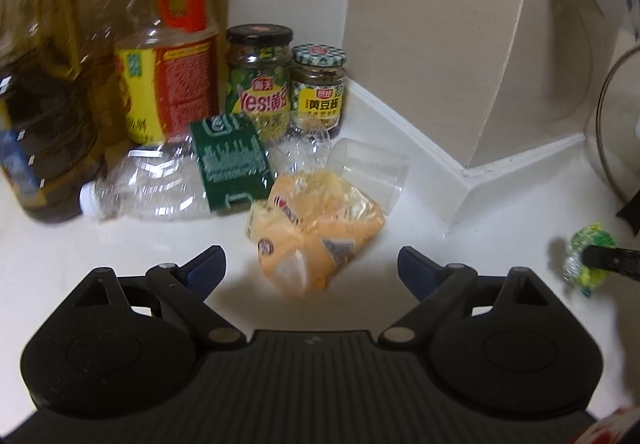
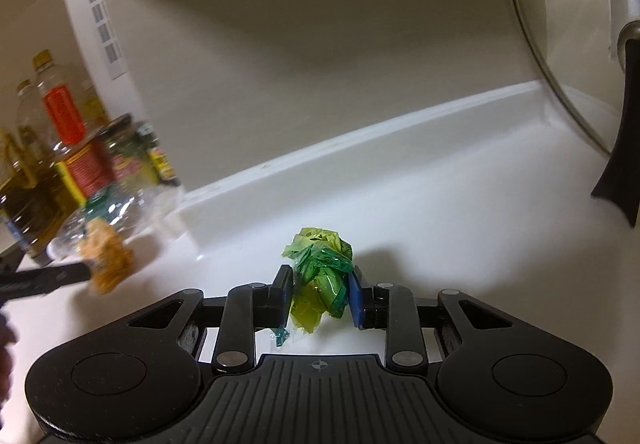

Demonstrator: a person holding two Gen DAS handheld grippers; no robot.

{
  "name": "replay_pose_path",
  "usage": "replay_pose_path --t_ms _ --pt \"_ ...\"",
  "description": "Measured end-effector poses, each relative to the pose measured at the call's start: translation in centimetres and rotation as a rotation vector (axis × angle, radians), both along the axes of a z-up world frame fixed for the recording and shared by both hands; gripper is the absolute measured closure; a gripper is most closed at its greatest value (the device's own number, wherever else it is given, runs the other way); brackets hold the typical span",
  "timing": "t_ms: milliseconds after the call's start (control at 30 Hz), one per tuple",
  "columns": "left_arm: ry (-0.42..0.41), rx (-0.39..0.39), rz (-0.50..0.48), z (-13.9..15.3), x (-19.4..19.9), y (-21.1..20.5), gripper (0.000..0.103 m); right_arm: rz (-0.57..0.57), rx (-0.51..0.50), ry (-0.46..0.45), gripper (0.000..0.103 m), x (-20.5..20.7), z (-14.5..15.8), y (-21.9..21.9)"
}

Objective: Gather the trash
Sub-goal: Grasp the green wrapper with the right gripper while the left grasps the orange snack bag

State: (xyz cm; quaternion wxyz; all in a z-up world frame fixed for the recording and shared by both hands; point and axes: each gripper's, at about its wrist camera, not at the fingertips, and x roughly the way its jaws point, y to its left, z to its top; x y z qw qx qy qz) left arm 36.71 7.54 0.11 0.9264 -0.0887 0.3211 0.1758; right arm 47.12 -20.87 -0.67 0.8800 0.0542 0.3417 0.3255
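A crumpled orange-yellow wrapper (image 1: 316, 228) lies on the white counter (image 1: 460, 284). My left gripper (image 1: 312, 264) is open, its blue-padded fingers either side of the wrapper's near end. Behind it lie a crushed clear bottle with a green label (image 1: 192, 172) and a tipped clear cup (image 1: 368, 168). My right gripper (image 2: 320, 294) is shut on a crumpled green wrapper (image 2: 320, 268) just above the counter (image 2: 480, 244); it also shows in the left wrist view (image 1: 586, 258). The orange wrapper shows at the left in the right wrist view (image 2: 106, 256).
Oil bottles (image 1: 52, 116) and two sauce jars (image 1: 288, 80) stand against the wall at the back left. A glass pot lid (image 2: 572, 56) with a black handle (image 2: 622, 148) leans at the right. A beige wall corner (image 1: 480, 44) juts out behind.
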Motion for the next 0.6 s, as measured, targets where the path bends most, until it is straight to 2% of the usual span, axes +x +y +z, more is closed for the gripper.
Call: replay_pose_path --t_ms 200,267,300,367,467,600 --pt "0.013 -0.001 -0.022 -0.7 1.8 1.1 0.025 0.02 -0.008 0.017 0.074 -1.7 -0.2 0.5" --pt "0.016 -0.007 -0.033 -0.9 2.2 1.4 0.038 0.021 -0.01 0.023 0.074 -1.9 -0.1 0.5" --pt "0.017 -0.009 -0.038 -0.9 2.2 1.5 0.039 0.022 -0.011 0.025 0.074 -2.0 -0.1 0.5" --pt "0.017 -0.005 -0.05 -0.7 2.1 1.6 0.05 0.026 -0.01 0.027 0.074 -2.3 0.0 0.5" --pt "0.021 -0.001 -0.053 -0.2 1.3 1.4 0.057 0.034 -0.007 0.03 0.074 -2.8 0.2 0.6" --pt "0.024 -0.008 -0.068 0.3 -0.8 0.8 0.061 0.047 -0.002 0.034 0.074 -3.8 0.6 0.7"
